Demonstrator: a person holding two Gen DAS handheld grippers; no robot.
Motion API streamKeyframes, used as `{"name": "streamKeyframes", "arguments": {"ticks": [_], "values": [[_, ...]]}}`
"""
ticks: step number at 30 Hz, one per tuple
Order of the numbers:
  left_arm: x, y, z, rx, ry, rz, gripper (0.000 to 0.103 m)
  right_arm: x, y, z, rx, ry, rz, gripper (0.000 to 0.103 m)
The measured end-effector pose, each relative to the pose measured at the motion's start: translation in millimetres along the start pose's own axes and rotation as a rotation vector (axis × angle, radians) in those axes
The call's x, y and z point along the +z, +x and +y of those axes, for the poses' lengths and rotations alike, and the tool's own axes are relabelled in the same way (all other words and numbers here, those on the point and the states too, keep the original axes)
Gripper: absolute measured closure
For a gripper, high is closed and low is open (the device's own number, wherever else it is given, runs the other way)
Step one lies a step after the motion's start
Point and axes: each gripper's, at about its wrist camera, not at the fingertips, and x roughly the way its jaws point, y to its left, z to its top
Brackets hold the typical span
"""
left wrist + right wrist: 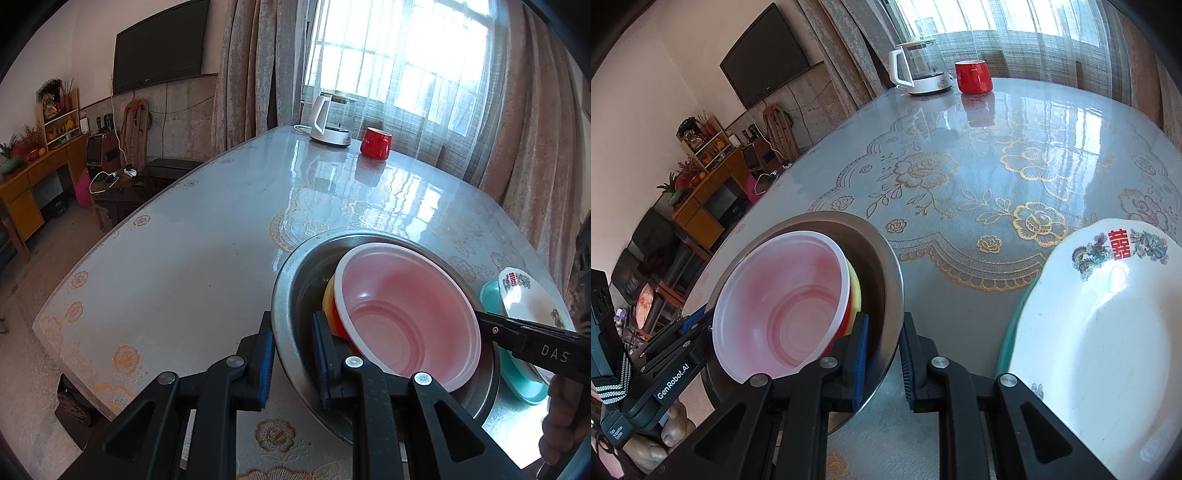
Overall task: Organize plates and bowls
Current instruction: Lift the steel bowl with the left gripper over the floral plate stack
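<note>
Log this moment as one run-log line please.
left gripper: shut on basin rim | right gripper: shut on basin rim | basin: holds nested bowls | plates: beside basin

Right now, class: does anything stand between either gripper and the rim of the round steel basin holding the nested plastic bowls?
Nothing visible does. The left gripper and the right gripper each already straddle the rim of the round steel basin from opposite sides. The pink-tinted plastic bowl sits inside the basin, clear of both pairs of fingers.
</note>
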Motion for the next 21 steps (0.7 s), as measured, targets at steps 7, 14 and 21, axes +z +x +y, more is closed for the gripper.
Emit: {"name": "streamKeyframes", "arguments": {"ticks": [7,14,21], "values": [[6.2,-13.2,-7.5,-0.024,-0.003,-0.023,0.086,-0.2,-18.9,-4.8,0.036,0.028,-0.049,0.086],[18.2,-24.3,-28.4,-0.069,0.032,-0.049,0.086,-1.8,-45.9,-17.8,0.035,0.063,-0.103,0.086],[30.1,-30.2,-65.0,-0.128,0.099,-0.061,0.086,-5.2,-84.6,-38.7,0.011,0.104,-0.175,0.086]]}}
